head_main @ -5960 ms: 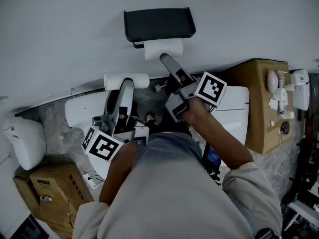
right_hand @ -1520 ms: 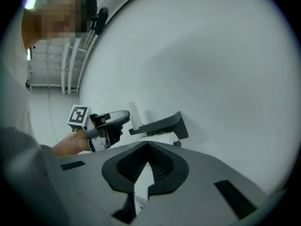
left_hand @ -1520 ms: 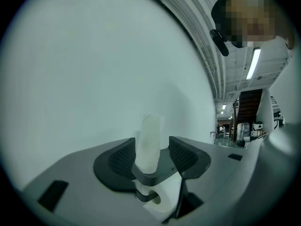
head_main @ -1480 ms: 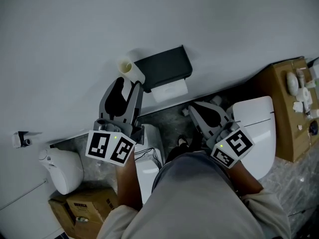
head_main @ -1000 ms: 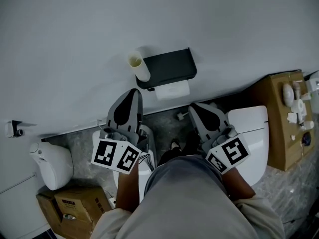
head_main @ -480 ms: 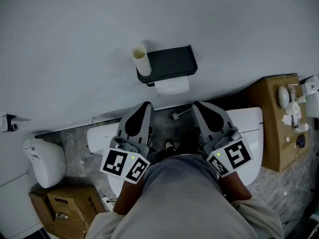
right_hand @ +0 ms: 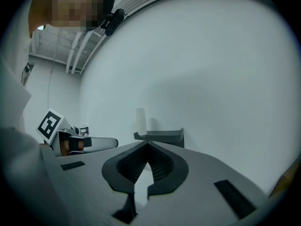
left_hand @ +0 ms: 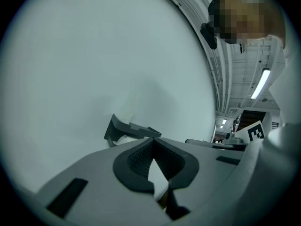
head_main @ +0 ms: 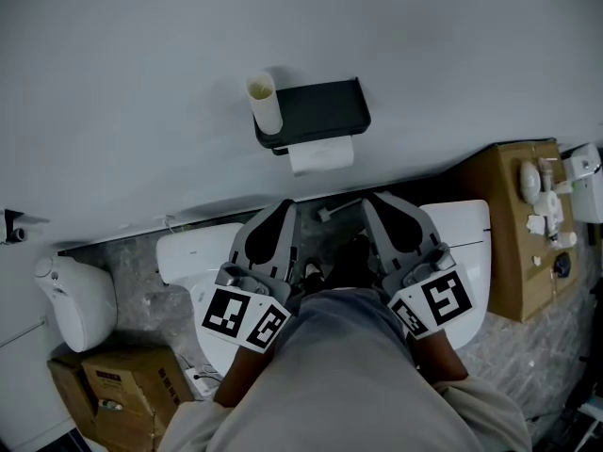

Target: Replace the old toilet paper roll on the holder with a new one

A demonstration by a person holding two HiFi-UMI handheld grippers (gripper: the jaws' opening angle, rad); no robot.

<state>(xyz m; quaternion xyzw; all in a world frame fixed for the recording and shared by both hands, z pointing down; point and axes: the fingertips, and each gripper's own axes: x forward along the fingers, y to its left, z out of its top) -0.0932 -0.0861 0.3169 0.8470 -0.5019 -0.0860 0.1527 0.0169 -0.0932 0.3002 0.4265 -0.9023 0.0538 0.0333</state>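
The left gripper (head_main: 285, 207) and the right gripper (head_main: 373, 201) are side by side, close to the person. Each has its jaws pressed together on nothing. Farther off, on the wall, the black holder (head_main: 318, 111) has a white paper roll (head_main: 322, 154) under it. A bare cardboard tube (head_main: 264, 103) stands upright on the holder's left end.

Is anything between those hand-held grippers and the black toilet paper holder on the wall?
Nothing visible: only open air separates the left hand-held gripper and the right hand-held gripper from the black wall-mounted holder.
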